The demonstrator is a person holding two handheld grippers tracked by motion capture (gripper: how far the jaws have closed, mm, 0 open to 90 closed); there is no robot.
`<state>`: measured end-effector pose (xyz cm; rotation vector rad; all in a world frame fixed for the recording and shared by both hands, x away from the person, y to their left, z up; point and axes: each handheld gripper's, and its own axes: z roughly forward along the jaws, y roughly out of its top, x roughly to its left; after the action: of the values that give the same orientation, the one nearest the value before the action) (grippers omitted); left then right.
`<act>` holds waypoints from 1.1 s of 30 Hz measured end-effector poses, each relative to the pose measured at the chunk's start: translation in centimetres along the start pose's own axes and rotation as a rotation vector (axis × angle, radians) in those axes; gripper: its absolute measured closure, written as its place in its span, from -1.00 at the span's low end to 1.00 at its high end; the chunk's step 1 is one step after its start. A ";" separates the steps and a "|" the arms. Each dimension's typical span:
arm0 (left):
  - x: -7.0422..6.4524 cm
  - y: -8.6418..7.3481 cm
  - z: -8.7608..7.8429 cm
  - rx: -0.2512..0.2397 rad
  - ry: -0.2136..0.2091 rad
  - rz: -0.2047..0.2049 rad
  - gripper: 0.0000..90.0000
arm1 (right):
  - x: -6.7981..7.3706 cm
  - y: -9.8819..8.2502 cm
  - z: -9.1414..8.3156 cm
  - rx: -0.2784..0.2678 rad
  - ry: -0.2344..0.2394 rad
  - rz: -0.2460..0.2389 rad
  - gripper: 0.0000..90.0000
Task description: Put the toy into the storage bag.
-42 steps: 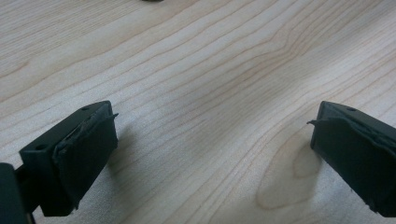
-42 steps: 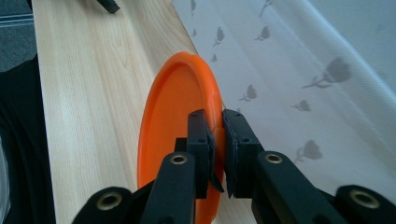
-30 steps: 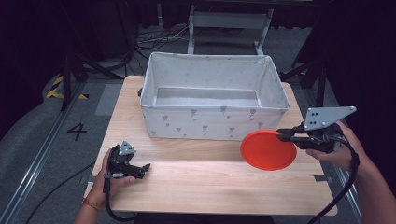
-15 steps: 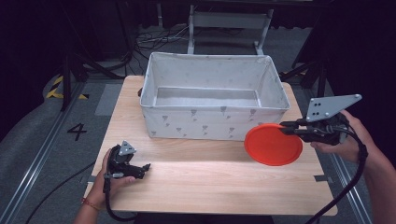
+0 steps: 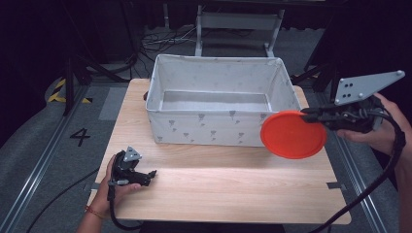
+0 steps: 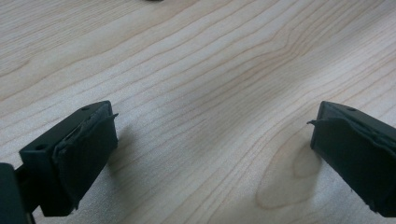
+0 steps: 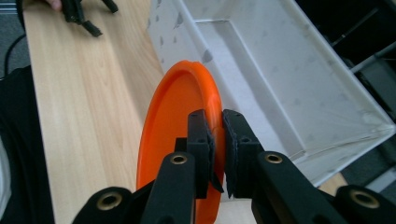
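Orange round plastic plate [image 5: 293, 134] hangs in the air off the front right corner of the white fabric bin with grey print [image 5: 221, 127], held up on edge rather than flat. The right gripper [image 7: 215, 140] has its two black jaws pinched tight on the plate's rim, as the right gripper view shows plainly. So the pick-up looks done; what seems left, judging by the heading, is to carry the plate over the bin's wall and let it go inside, where the bin appears empty, though its near floor is hidden. The left gripper [image 5: 130, 171] rests low on the light wooden table [image 5: 233, 189], jaws spread wide and holding nothing.
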<state>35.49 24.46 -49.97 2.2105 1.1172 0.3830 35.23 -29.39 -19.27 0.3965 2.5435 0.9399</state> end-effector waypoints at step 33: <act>0.0 0.0 0.0 0.000 -0.001 -0.001 -0.98 | -10.8 5.8 6.0 -0.016 -0.076 0.024 0.83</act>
<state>35.49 24.46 -49.96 2.2101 1.1181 0.3813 48.18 -26.04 -16.72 0.4505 2.4663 0.9354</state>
